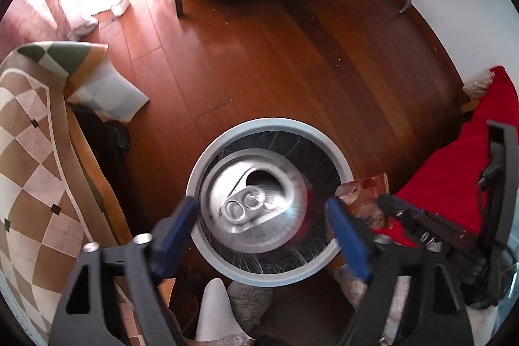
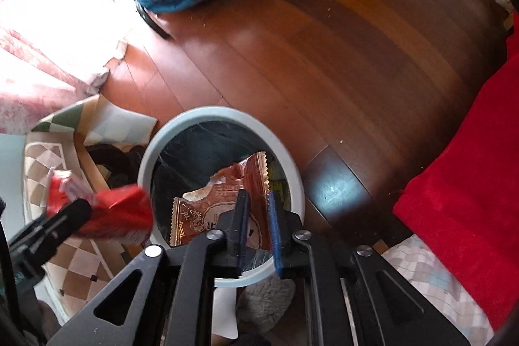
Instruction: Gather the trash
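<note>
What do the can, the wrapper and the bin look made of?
Can: bare aluminium, brushed shine, pull-tab top, red side.
Wrapper: glossy printed foil or plastic film, going by the serrated edge and creases.
Bin: probably matte grey plastic, with a dark liner.

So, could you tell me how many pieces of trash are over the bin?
2. A silver can is between the fingers of the left gripper, above the bin; a brown wrapper is at the tips of the right gripper, over the same bin. More may lie hidden inside.
</note>
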{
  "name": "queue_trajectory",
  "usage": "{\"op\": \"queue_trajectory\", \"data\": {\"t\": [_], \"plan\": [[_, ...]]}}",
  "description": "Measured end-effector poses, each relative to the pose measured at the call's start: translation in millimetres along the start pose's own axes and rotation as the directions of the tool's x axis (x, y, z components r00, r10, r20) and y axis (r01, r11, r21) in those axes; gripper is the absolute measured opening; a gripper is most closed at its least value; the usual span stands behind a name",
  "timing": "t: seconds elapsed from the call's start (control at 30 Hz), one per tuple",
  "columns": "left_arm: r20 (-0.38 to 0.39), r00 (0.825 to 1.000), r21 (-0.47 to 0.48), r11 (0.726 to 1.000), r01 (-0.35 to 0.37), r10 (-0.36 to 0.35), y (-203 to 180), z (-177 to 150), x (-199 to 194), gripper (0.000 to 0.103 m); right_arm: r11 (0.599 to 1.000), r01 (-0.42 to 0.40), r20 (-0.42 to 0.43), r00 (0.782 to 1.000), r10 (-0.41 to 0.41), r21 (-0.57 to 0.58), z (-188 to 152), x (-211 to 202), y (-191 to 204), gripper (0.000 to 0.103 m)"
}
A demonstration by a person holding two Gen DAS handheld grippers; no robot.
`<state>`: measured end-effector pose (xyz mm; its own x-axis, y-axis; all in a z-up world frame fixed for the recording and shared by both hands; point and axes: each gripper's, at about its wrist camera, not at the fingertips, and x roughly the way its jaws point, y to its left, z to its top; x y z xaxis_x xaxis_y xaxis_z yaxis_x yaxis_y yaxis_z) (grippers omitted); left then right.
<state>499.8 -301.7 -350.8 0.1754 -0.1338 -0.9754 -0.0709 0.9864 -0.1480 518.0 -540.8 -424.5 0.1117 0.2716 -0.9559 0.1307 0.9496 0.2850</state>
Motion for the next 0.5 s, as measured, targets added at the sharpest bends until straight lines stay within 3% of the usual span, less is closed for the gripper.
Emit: {"op": "queue_trajectory", "data": {"t": [0.03, 0.07, 0.13, 0.23, 0.33, 0.5], "plan": [[-0.001, 1.000, -0.010, 1.000, -0.016, 0.016, 2, 0, -1, 0.095, 1.000, -0.003, -0.015, 1.000, 0.003, -0.002, 0, 4, 3, 0.033], [0.001, 1.000, -0.015, 1.000, -0.022, 0.023, 5, 0, -2, 0.095, 1.000, -0.004, -0.026, 1.000, 0.003, -0.005, -1, 6, 4, 0.055], [0.002, 0.999, -0.021, 0.999, -0.042, 0.042, 9, -4, -6, 0.096, 1.000, -0.007, -0.030, 1.000, 0.007, -0.012, -5, 7, 8, 0.077], [0.010, 0.997, -0.034, 0.997, -0.071, 0.072, 18, -14, -15, 0.096, 0.999, 0.005, -0.030, 1.000, -0.007, -0.043, -11, 2, 15, 0.084], [0.019, 0.996, -0.053, 0.995, -0.088, 0.090, 27, -27, -27, 0.096, 0.998, 0.001, -0.045, 0.999, -0.004, -0.060, -19, -6, 21, 0.103], [0.035, 0.991, -0.060, 0.990, -0.129, 0.131, 36, -49, -47, 0.096, 0.994, 0.017, -0.058, 0.998, -0.023, -0.103, -41, -27, 34, 0.103]]}}
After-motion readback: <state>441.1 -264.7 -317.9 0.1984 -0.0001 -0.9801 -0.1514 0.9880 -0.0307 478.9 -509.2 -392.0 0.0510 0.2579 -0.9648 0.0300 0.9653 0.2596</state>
